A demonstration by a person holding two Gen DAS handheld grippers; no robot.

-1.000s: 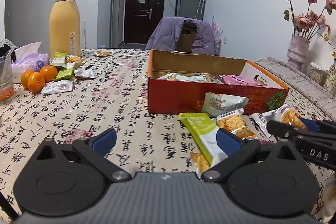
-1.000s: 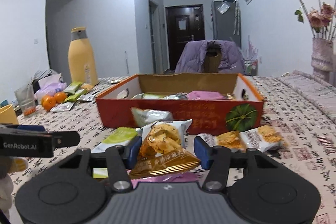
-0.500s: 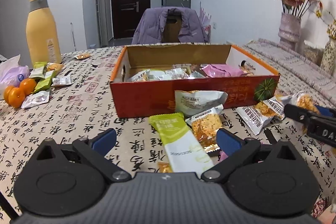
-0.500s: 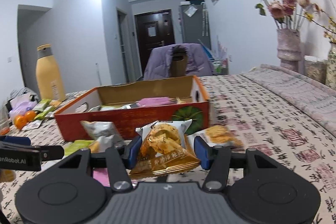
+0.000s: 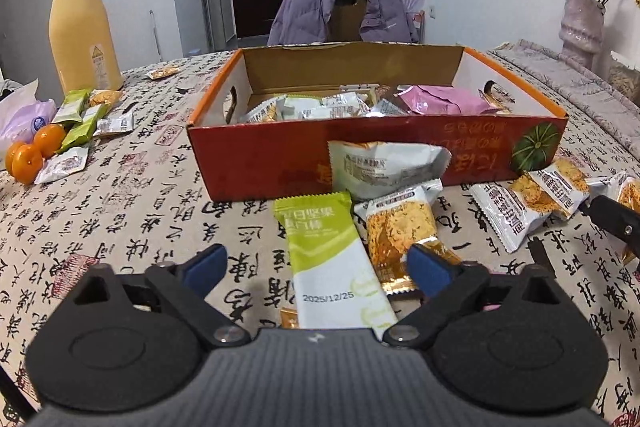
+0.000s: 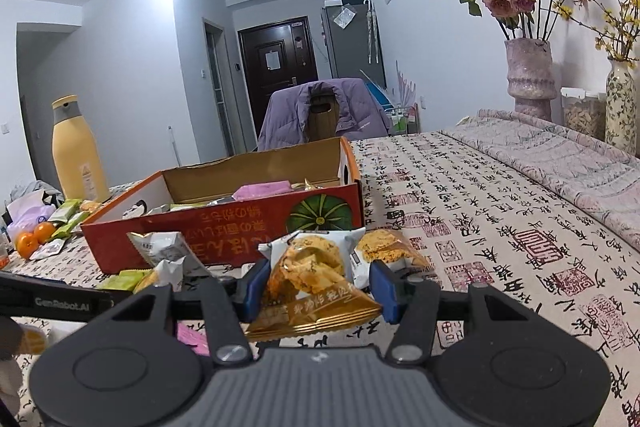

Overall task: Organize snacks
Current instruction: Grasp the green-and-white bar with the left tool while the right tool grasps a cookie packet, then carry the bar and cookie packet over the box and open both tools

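Crowding the near side of the bench [image 5: 120, 211], loose snack packets lie in front of the red cardboard box [image 5: 256, 163], whose near wall stands between them and the packets already inside. We see a silver pouch [image 5: 384, 167] leaning against that wall, a green-and-white bar [image 5: 328, 259] lying lengthwise toward us, and an orange cracker packet [image 5: 400, 227] just beside it on the right. More cracker packets [image 5: 536, 195] sit toward the right edge. Toward the left edge stand a yellow bottle [image 5: 82, 35], some tangerines [image 5: 34, 155] and a few more green and white packets (well apart from the box). A chair draped with a purple jacket [image 5: 340, 11] stands beyond the far edge, and a vase of dried roses [image 6: 528, 71] stands at the far right.

Our left claw [image 5: 316, 263] is spread wide and closing, its blue pads on either side of the green-and-white bar without pressing on it; the right pad overlaps the orange cracker packet. Our right claw [image 6: 316, 287] pinches a gold-edged cracker packet [image 6: 312, 283] between its pads, lifted above the bench, near the box's right corner.
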